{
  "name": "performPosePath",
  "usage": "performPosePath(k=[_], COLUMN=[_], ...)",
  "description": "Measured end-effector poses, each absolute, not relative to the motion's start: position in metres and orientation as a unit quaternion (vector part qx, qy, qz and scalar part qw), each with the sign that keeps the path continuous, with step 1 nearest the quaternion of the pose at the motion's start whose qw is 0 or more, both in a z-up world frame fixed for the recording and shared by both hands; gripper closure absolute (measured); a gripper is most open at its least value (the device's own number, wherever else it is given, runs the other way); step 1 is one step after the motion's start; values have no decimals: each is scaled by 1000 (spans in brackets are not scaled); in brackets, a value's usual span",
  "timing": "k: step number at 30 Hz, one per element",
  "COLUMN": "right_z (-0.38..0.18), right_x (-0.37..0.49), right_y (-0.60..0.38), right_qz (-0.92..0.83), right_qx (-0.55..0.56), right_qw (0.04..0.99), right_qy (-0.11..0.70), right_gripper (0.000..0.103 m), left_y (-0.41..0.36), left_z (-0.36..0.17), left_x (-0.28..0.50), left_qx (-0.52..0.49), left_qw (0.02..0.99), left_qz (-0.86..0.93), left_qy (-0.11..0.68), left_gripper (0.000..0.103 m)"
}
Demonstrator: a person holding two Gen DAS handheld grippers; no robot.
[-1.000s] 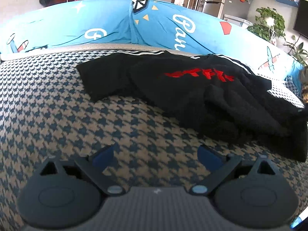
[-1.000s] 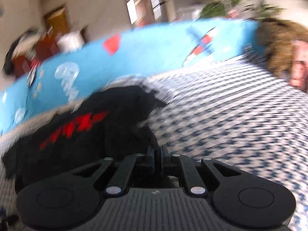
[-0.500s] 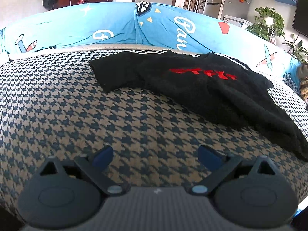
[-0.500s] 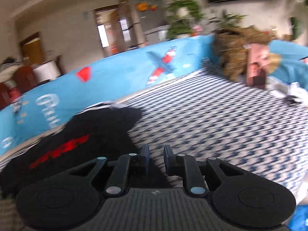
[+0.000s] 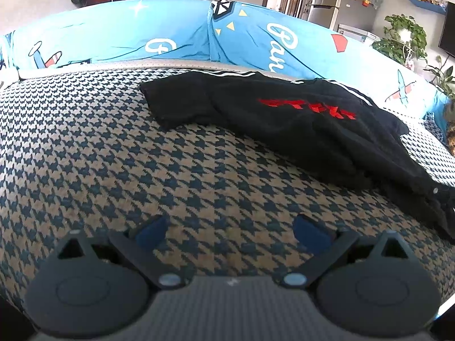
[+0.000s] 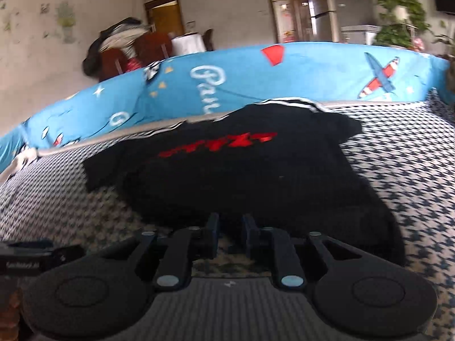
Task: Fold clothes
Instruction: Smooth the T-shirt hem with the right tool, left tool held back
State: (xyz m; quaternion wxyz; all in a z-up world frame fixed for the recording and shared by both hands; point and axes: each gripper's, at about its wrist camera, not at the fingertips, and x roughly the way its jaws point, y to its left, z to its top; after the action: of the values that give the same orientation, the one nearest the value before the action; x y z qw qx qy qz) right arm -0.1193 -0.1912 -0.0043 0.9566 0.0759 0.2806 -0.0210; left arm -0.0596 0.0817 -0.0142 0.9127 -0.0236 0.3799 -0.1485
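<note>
Black T-shirt (image 5: 298,125): spread near sofa (image 5: 85,147) back edge | left claw (image 5: 231,228): wide, empty | right claw (image 6: 229,227): narrow, just opening, empty | advice: grip hem corners evenly.

Houndstooth-covered sofa seat (image 5: 142,156); black T-shirt (image 5: 284,119) spread flat on it.
</note>
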Motion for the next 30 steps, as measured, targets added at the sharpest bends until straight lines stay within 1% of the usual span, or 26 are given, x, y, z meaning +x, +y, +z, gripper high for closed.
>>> performPosePath(k=[2, 10, 17, 22, 25, 26, 27, 29, 30], right_z=[-7, -17, -27, -40, -47, -46, -45, -42, -37], right_x=[-116, -95, -76, -59, -52, -51, -50, -49, -51], right_y=[-183, -150, -125, -115, -111, -112, -113, -114, -116], right_qz=[-8, 25, 38, 38, 32, 29, 26, 21, 26], right_qx=[66, 11, -51, -102, -120, -117, -113, -104, -89], right_qw=[957, 957, 953, 947, 947, 948, 949, 950, 952], right_qy=[283, 290, 295, 303, 295, 295, 294, 293, 293], right_gripper=[75, 65, 52, 51, 54, 65, 78, 87, 88], left_y=[82, 83, 88, 91, 92, 92, 92, 92, 93], left_z=[-15, -18, -17, -17, -17, -17, -18, -17, -16], left_x=[-58, -49, -46, -45, -45, -45, -45, -44, -44], left_qx=[-29, -39, -54, -63, -64, -64, -63, -64, -64], left_qw=[912, 909, 907, 907, 907, 907, 908, 909, 910], left_qz=[-147, -131, -122, -120, -117, -117, -116, -113, -111], left_qy=[382, 394, 399, 399, 399, 398, 398, 396, 395], left_gripper=[0, 0, 0, 0, 0, 0, 0, 0, 0])
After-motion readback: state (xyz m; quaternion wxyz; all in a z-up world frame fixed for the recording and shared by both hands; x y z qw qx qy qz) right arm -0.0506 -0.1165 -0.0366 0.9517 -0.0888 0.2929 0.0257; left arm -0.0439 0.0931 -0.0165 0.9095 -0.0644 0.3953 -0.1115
